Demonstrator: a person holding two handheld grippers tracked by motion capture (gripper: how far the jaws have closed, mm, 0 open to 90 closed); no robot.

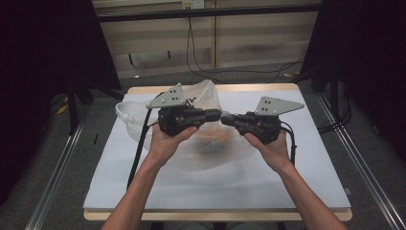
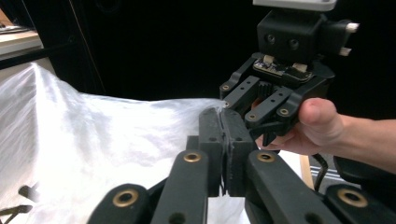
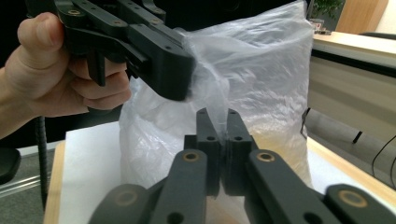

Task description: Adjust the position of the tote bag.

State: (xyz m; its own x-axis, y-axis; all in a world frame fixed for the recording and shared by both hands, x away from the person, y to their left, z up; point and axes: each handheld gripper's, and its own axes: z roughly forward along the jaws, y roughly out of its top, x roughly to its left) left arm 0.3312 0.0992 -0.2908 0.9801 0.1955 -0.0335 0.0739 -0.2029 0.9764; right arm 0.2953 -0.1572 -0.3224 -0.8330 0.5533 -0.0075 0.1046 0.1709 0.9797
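Note:
A translucent white plastic bag (image 1: 191,143) lies on the table, its top lifted between the two grippers. My left gripper (image 1: 216,115) is shut on a fold of the bag's film; in the left gripper view its jaws (image 2: 224,119) are pressed together on the thin plastic. My right gripper (image 1: 226,120) faces it tip to tip and is shut on the same edge of the bag (image 3: 261,70), with film pinched between its jaws (image 3: 218,120). Something orange-brown shows dimly through the bag (image 1: 213,143). The two grippers almost touch.
A pale mat (image 1: 287,163) covers the wooden table (image 1: 258,87). Black cables (image 1: 139,148) trail from both grippers. Dark curtains and stands flank the table, and metal rails (image 1: 57,172) run along the floor on each side.

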